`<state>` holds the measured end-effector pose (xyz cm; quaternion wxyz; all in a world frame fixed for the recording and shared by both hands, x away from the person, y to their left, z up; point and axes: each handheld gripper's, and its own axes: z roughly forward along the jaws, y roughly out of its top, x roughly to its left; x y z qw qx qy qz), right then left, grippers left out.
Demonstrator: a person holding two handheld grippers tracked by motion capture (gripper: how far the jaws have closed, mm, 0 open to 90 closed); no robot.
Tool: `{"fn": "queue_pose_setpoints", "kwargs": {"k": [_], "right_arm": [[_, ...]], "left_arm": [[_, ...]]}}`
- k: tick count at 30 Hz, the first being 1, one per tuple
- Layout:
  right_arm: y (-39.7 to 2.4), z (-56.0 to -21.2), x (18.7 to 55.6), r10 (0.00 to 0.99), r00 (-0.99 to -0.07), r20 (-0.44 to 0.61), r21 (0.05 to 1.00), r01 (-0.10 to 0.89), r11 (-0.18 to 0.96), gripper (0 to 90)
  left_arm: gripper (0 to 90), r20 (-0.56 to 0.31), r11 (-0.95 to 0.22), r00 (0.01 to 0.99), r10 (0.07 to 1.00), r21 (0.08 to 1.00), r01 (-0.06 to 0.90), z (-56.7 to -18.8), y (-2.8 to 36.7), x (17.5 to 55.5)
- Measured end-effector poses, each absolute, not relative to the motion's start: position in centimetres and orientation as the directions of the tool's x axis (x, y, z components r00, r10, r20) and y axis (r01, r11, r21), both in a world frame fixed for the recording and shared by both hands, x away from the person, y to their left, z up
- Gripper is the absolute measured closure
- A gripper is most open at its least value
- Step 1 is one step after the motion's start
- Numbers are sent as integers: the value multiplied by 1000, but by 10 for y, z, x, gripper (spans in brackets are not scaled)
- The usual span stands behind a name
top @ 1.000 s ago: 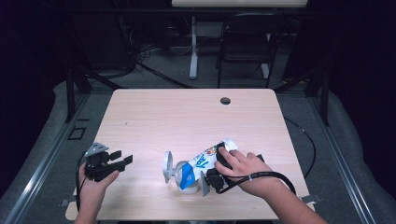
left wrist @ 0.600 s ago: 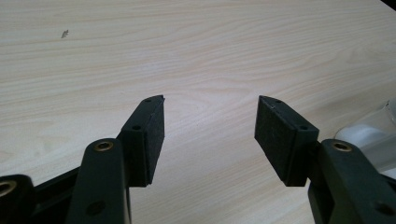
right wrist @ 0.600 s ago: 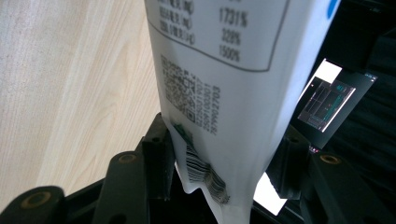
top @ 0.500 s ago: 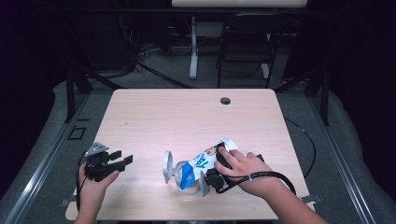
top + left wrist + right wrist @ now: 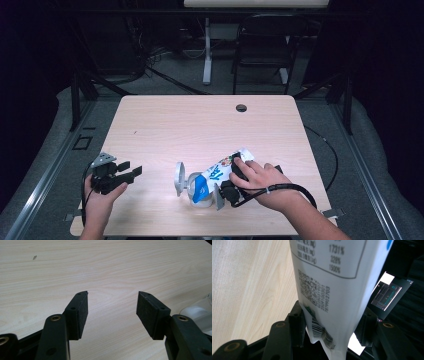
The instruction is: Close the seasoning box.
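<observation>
High view: wooden table (image 5: 165,125) seen from above, forearms entering from the bottom edge.
Left gripper (image 5: 131,171): near the table's front left corner, in the left hand (image 5: 100,200), jaws spread wide with nothing between them.
Left gripper view: two black pads (image 5: 148,312) well apart over bare wood; a pale rounded edge at the far right, too cut off to identify.
Right gripper (image 5: 226,186): at the table's front, right of centre, under the right hand (image 5: 262,182), clamped on the pouch.
Pouch (image 5: 220,172): white with blue print, lying tilted just above the tabletop, upper end toward the back right, lower end beside a clear plastic cup (image 5: 200,192).
Right gripper view: white pouch (image 5: 329,285) with printed figures and a barcode squeezed between both jaws, crumpled bottom edge sticking out below the pads.
Grommet hole (image 5: 241,108): far edge of the table, well apart from both grippers.
</observation>
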<state>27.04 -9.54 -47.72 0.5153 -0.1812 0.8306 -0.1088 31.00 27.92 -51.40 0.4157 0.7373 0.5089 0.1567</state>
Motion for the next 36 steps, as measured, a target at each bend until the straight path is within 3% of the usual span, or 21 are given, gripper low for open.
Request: {"fn": "queue_pose_setpoints", "kwargs": {"k": [36], "right_arm": [[-95,-476,270,-423,-400,-813,-377,-192,906,511]], "left_arm": [[431,-195,-133,429,882,771,623,-514,279,310]]}}
